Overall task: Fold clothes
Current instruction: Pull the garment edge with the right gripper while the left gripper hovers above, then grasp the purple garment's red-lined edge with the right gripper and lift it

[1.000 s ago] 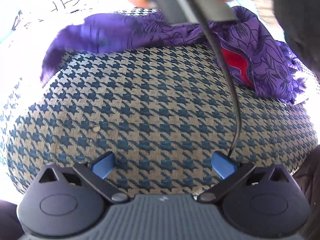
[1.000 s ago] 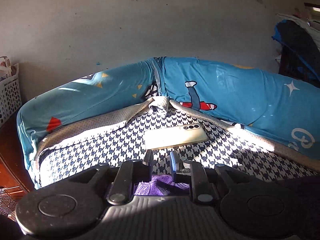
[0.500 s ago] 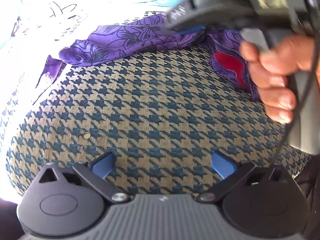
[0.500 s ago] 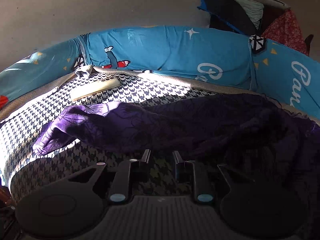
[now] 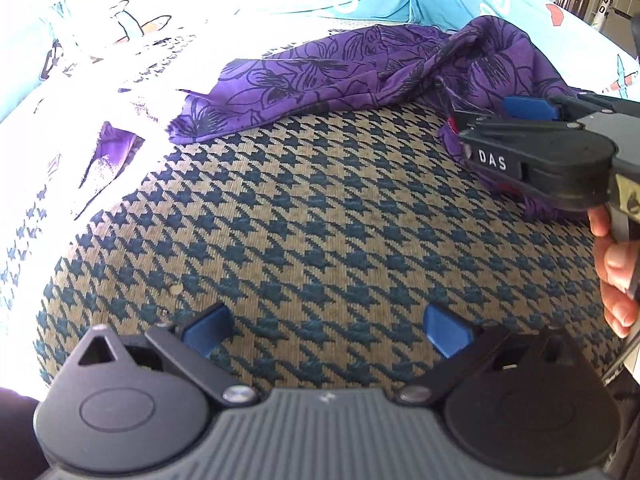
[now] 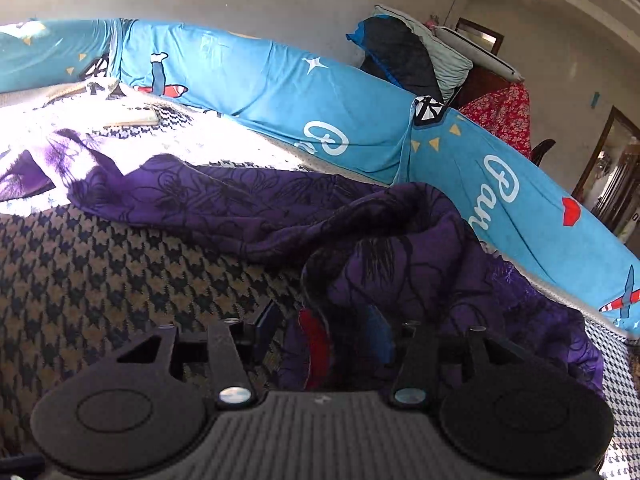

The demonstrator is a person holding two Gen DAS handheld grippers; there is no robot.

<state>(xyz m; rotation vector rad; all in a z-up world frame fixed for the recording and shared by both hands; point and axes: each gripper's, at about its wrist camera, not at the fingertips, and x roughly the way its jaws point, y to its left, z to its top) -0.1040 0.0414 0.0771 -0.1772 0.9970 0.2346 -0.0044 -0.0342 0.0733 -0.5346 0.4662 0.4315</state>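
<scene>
**Right gripper at the bunched end of the purple garment, left gripper idle over the cushion**

The left gripper (image 5: 328,330) hangs low over the houndstooth cushion (image 5: 320,220) with its blue fingertips (image 5: 206,330) spread wide and nothing between them. Only bare patterned fabric lies in the gap.

Just beyond, on the right side of the left wrist view, a hand (image 5: 614,276) holds the right gripper (image 6: 326,332), which reaches in sideways to the crumpled end of the purple garment (image 5: 340,76). In its own view the fingers stand apart, and a fold of the purple cloth with a red patch (image 6: 314,344) bulges up between them. The jaws are parted and have not closed on the cloth; whether the pads touch it cannot be made out.

The garment, printed with black flower outlines, lies stretched across the far part of the cushion, bunched at the right and trailing left into strong sunlight. Behind it runs a blue cover (image 6: 280,92) printed with stars, planes and white lettering. A flat pale object (image 6: 132,119), too washed out to identify, rests on the sunlit cushion near that cover.
</scene>
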